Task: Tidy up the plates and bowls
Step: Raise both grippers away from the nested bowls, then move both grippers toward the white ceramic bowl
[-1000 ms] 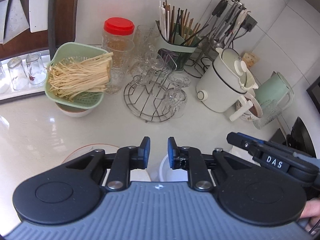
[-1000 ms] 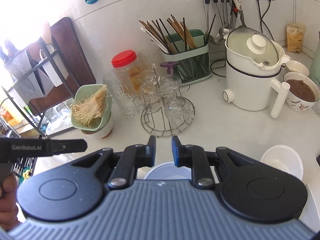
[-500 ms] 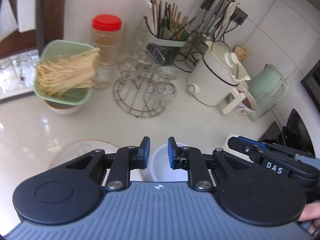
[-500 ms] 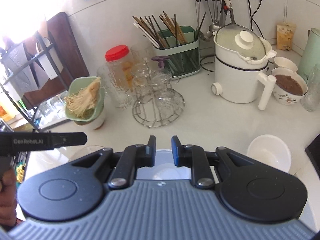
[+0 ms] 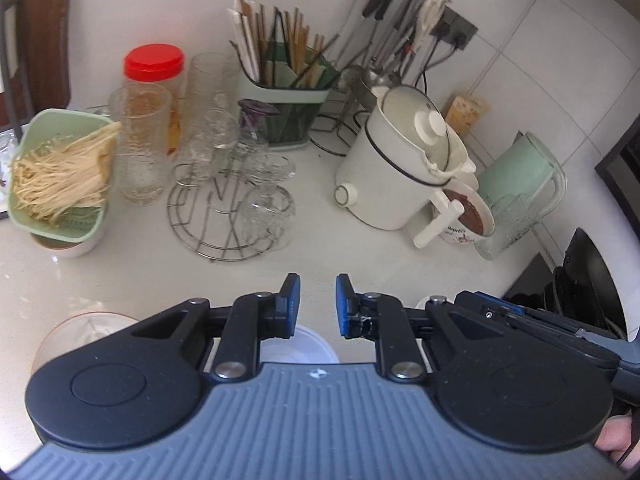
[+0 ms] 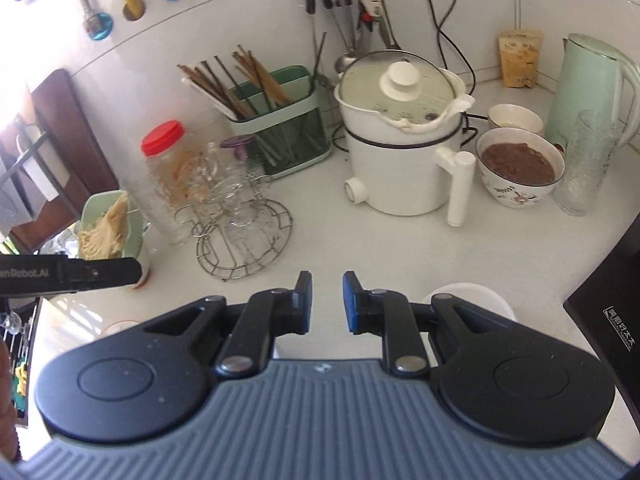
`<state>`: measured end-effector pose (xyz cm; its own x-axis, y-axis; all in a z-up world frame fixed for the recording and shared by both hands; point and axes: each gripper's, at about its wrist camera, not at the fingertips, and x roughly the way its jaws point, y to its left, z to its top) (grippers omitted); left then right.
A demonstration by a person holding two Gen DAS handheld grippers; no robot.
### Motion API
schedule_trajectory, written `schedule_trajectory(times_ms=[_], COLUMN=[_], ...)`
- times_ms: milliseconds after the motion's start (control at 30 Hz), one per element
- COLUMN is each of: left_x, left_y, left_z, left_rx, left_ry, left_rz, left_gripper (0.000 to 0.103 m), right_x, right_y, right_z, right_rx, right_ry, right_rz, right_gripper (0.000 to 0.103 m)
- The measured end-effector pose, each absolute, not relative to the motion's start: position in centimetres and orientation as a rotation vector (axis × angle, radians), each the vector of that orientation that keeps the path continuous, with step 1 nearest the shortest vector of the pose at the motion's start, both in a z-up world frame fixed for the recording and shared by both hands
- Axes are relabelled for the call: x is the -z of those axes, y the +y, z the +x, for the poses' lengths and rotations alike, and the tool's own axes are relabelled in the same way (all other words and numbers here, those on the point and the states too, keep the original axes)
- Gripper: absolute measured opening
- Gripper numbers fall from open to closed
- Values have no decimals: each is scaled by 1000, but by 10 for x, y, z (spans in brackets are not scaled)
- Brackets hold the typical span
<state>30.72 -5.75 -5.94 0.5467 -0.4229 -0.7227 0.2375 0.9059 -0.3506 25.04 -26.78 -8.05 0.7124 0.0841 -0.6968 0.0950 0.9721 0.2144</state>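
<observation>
1. Bowls first: a plain white round bowl (image 5: 298,346) sits on the pale glossy counter (image 5: 120,272), directly beneath the left gripper (image 5: 317,300) and mostly hidden by it.
2. A clear, pink-tinted glass plate (image 5: 80,328) lies just left of that bowl; whether the two touch I cannot tell.
3. A smaller white bowl (image 6: 472,300) sits just to the right of the right gripper (image 6: 327,300).
4. On both grippers the fingers are drawn close together, with only a narrow gap between the blue pads and nothing in it.
5. Further back, a flowered china bowl of brown food (image 6: 520,168) stands beside the white electric pot (image 6: 400,152).
</observation>
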Motion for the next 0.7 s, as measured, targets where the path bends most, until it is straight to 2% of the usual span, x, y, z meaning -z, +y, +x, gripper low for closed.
schedule_trajectory(times_ms=[700], left_x=[131], left_y=[-191], left_z=[350], left_rx=[566], left_ry=[1142], left_rz=[-146], left_gripper=[21], right_x=[117], right_y=[-369], right_z=[249], right_rx=[152], right_ry=[791], right_rz=[300], right_gripper=[21])
